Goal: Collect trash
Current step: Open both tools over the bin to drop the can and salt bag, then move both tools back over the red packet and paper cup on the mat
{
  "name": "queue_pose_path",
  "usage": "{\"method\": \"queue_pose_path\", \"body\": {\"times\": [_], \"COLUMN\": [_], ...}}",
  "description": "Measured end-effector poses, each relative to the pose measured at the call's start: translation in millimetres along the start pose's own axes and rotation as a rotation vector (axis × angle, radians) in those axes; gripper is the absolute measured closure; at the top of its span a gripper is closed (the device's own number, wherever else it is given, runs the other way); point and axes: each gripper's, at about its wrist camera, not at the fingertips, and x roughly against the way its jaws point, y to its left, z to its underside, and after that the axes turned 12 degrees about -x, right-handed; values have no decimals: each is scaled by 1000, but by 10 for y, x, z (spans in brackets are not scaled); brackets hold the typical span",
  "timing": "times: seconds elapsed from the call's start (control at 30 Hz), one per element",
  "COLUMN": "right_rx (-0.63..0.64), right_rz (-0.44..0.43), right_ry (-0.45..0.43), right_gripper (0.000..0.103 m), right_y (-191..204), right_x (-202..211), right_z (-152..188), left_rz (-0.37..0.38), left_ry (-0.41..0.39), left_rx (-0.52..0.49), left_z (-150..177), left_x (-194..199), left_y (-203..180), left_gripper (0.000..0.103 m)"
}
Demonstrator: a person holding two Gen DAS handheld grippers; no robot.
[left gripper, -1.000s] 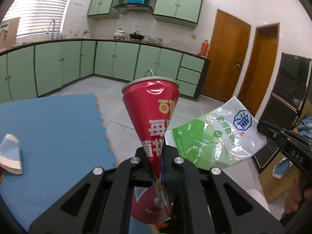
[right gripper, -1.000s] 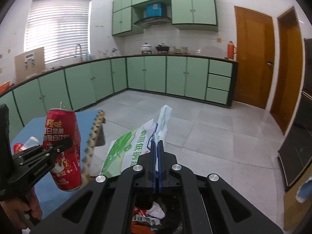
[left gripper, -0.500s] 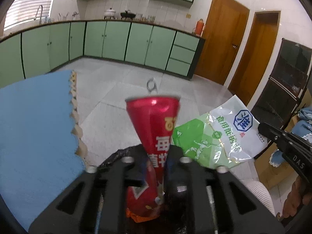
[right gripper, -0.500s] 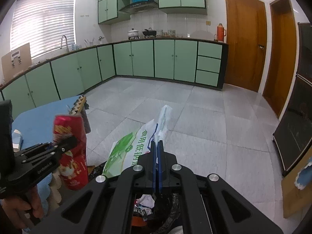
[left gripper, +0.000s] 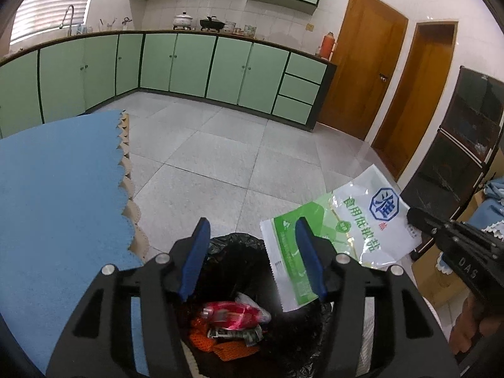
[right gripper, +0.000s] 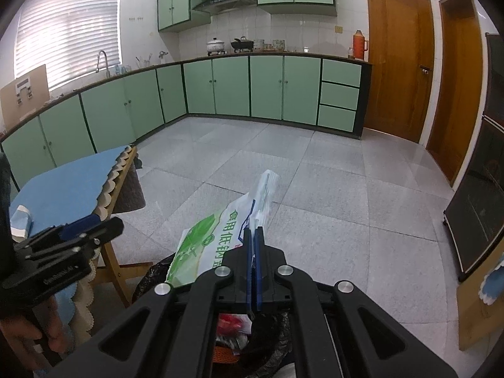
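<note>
Hovering over the black-lined bin (left gripper: 233, 242), my left claw (left gripper: 250, 255) hangs spread wide w/ nothing between its blue pads (left gripper: 193, 256). Directly below, a crushed red can (left gripper: 231, 312) lies inside the bin on top of orange wrappers (left gripper: 220, 343) & other scraps, so that piece looks collected.

My right claw (right gripper: 254, 263) is clamped tight on a green-and-white plastic bag (right gripper: 208, 245), pinching it near one edge; the bag sticks out fwd and to the left, above the bin's rim but not yet inside. In the left wrist view the same bag hangs just right of the open claw, w/ the right claw's black tip at its far corner.

Beside the bin, on my left, stands the table w/ the blue cloth (left gripper: 60, 182), its scalloped trim overhanging the edge. In the right wrist view a small blue-and-white crumpled item (right gripper: 20, 222) sits on that cloth near the edge; prob. more trash, tho I can't tell what it is.

Farther off: grey tile floor, green cabinets (right gripper: 233, 86) along the walls, two wooden doors (right gripper: 397, 60) at right.

Status, as I judge it: can in, bag next to be dropped, at least one item on the table left to fetch.
</note>
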Motion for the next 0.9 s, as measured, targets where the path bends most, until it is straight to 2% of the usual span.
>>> {"method": "queue_pose_path", "body": {"times": [0.1,0.17,0.3,0.43,0.57,0.8,0.9], "right_rx": [0,-9,-8,-6,1,25,37], "right_rz": [15,14,11,-2,-20,-102,-142], "right_ry": [20,29,26,-1,-32,-77,-94], "right_gripper": [94,83,79,62,38,18,9], "right_y": [14,19,61,107,234,647,872], "right_x": [-72,-96,-86,-5,90,210,245], "right_z": [9,8,9,-2,-42,-78,-66], "left_rz": [-13,-21,-38,-59,-91,-198,-266], "left_ry": [-7,-16,-30,-41,-54,-88,-99], "left_rx": [0,-2,7,18,33,41,51], "left_z": [-25,-40,-61,-72,-94,-92,-53], "left_x": [66,114,210,323,471,868,1100], "left_y": [7,37,99,191,338,677,874], "left_gripper": [47,44,39,36,35,31,28]}}
